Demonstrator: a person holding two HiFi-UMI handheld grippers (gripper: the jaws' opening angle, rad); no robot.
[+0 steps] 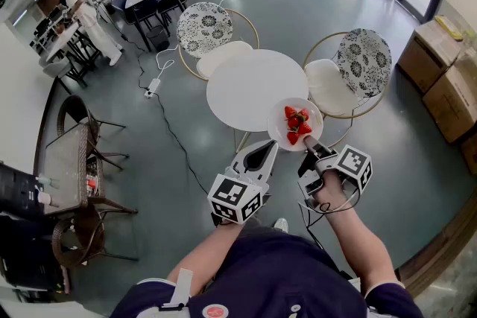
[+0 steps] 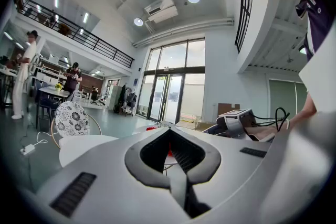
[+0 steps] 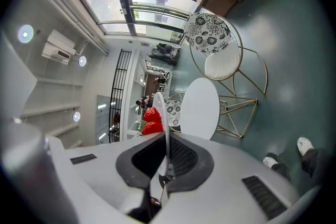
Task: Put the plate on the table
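A white plate (image 1: 278, 127) carrying red strawberries (image 1: 296, 123) hangs over the front right edge of the round white table (image 1: 246, 86). I cannot tell whether it rests on the table. My right gripper (image 1: 308, 142) is shut on its near rim. In the right gripper view the plate (image 3: 160, 128) shows edge-on between the jaws of that gripper (image 3: 165, 170), with the strawberries (image 3: 152, 120) on its left and the table (image 3: 202, 107) beyond. My left gripper (image 1: 270, 147) is shut on nothing, just left of the plate. Its own view shows the closed tips of the left gripper (image 2: 178, 178).
Two patterned chairs (image 1: 205, 30) (image 1: 363, 59) flank the table. Cardboard boxes (image 1: 440, 63) stand at the right wall. A dark wicker table and chairs (image 1: 71, 167) sit at the left. A power strip (image 1: 153, 88) with its cable lies on the floor.
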